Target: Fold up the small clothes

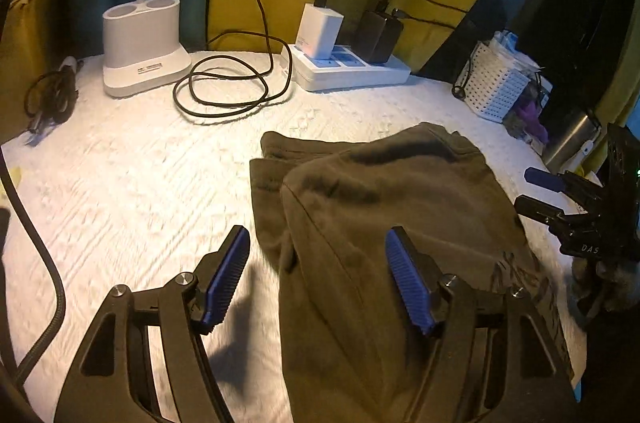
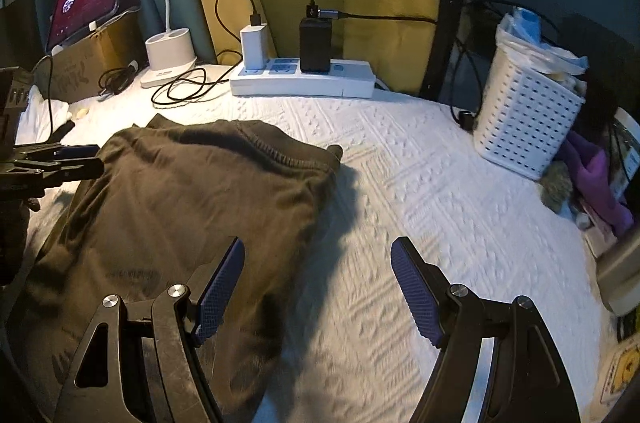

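A: Where is the garment?

B: The dark olive-brown folded cotton garment (image 1: 384,207) lies flat on the white quilted textured tabletop cover (image 1: 132,183), with its ribbed hem toward the far side. In the left wrist view it fills the near right of the scene; in the right wrist view it sits to the near left.

A: And the left tool?

B: The left tool (image 1: 316,279), black with blue ribbed pads, has its jaws spread wide. One pad is over the white cover, the other over the cloth, and neither presses on anything. The garment's near left edge lies below the gap, ungripped.

A: The right one?

B: The right tool (image 2: 318,287) is also spread wide and holds nothing. Its left pad hangs over the garment's right edge, its right pad over bare cover. From the left wrist view it shows at the far right edge, just beside the garment.

A: What else is around?

B: At the far side, a white desk lamp with a two-cup base (image 2: 170,57), lit; a coiled black cable (image 1: 228,91); and a white power strip (image 2: 302,83) carrying a white charger (image 2: 254,45) and a black charger (image 2: 315,43). A white perforated plastic basket (image 2: 524,127) stands at the far right, and a tablet with a reddish screen (image 2: 88,3) leans at the far left. Yellow and teal curtains hang behind.
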